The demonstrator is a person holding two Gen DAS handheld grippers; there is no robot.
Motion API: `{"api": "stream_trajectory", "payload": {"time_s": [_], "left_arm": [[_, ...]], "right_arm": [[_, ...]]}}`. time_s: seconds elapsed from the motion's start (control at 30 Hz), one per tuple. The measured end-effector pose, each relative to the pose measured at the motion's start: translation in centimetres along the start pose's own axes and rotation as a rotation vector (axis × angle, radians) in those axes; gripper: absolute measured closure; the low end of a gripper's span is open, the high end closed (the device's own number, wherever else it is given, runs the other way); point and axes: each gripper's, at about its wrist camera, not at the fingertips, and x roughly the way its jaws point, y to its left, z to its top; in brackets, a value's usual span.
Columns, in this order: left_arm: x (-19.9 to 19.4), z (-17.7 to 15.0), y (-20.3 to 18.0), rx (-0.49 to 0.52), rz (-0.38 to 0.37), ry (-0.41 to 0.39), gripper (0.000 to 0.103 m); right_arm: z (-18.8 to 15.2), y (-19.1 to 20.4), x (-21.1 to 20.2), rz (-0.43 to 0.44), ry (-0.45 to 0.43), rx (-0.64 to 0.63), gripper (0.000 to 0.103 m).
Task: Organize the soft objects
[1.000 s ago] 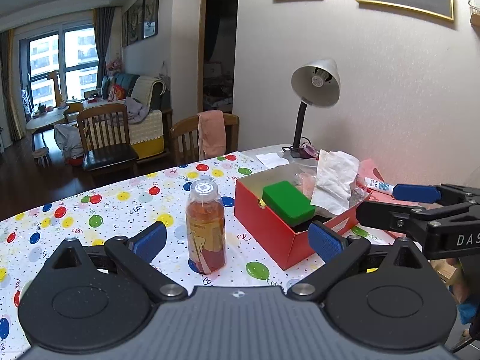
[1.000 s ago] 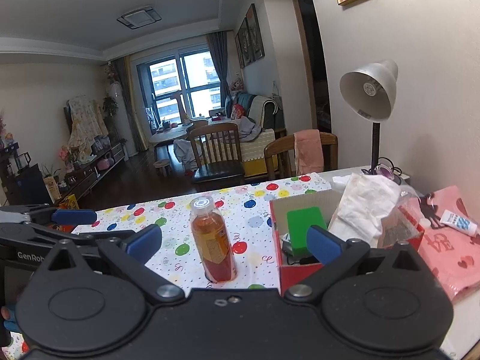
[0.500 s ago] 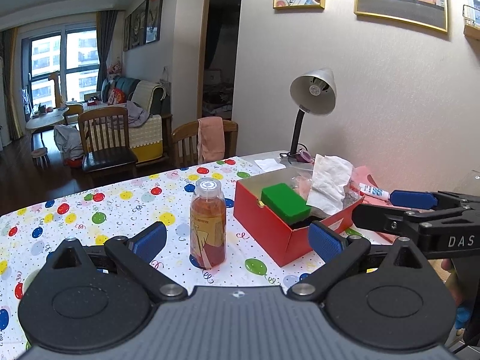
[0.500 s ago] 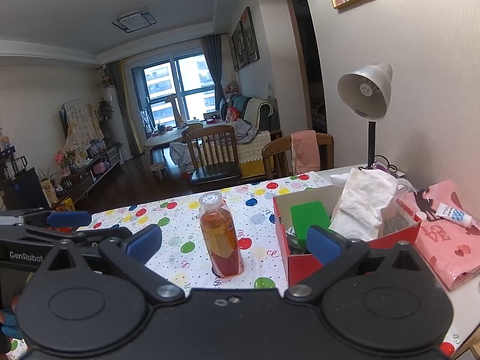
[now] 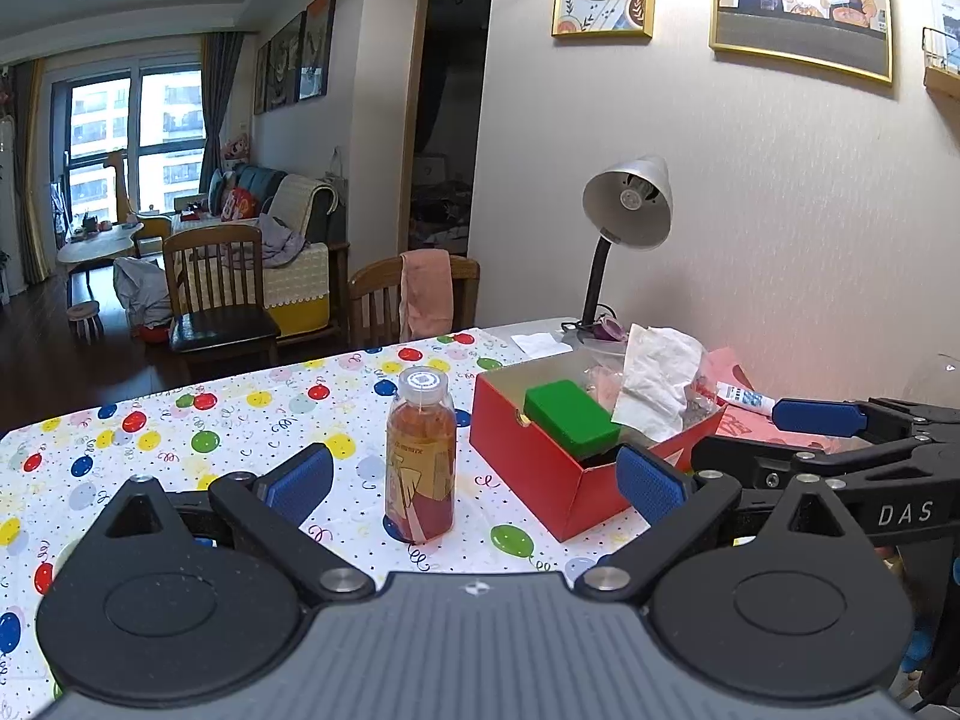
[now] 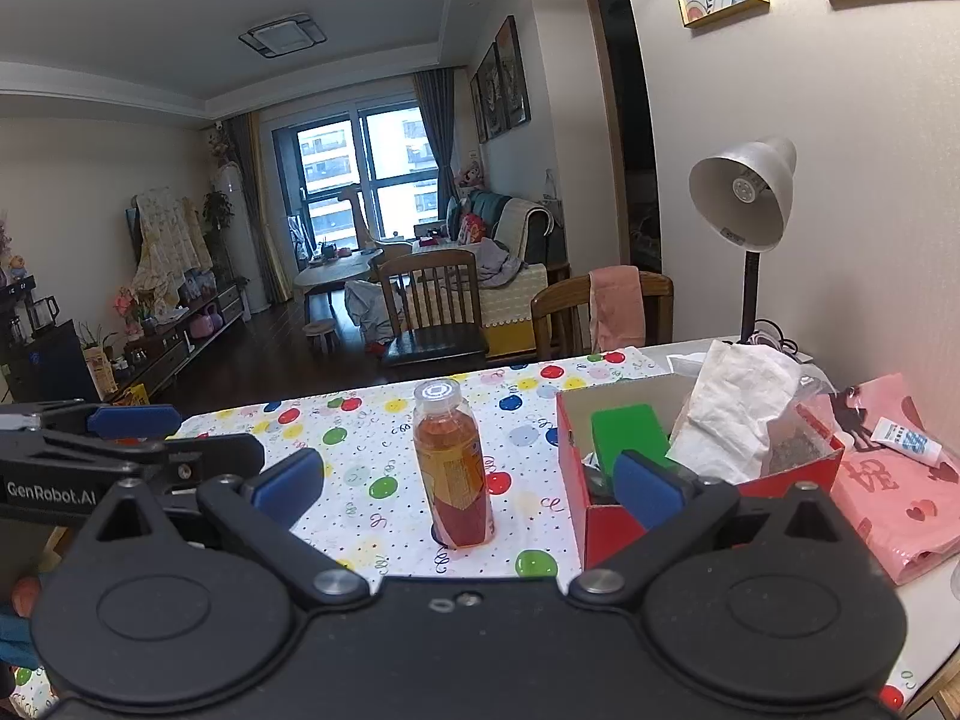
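The sorting looks well advanced, judging by how things lie. The open red cardboard box (image 5: 540, 468) on the desk (image 5: 180, 444), which is covered by a white cloth printed with coloured balloons, already holds a green rectangular sponge block (image 5: 570, 417), a crumpled white cloth or paper towel (image 5: 657, 387) standing up out of its far right side, and a clear crinkled plastic bag (image 6: 792, 447) tucked beside it. Something dark lies under the green block; what it is cannot be told.

Left outside the box are a flat pink plastic bag with red hearts (image 6: 894, 498) on the right of the desk, touching or just beside the box, and a small white tube with blue print (image 6: 903, 433) lying on top of it. The pink bag seems the likeliest soft item yet to be put away. A clear plastic bottle of orange-red drink (image 5: 420, 456) stands upright to the left of the box, apart from it.

Both tools hover level over the near edge of the desk, pointing across it toward the far wall. The left gripper (image 5: 474, 477) is spread wide and carries nothing, the bottle framed between its blue pads. The right gripper (image 6: 468, 480) is likewise parted and empty, close to the left one, with the near corner of the box behind its right pad.
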Motion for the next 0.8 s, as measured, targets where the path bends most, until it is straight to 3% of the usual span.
{"api": "stream_trajectory", "payload": {"time_s": [0.8], "left_arm": [[-0.28,-0.36,0.24,-0.011,0.009,-0.020,0.002]], "right_arm": [[0.13,0.70,-0.39,-0.015,-0.010,-0.028,0.000]]}}
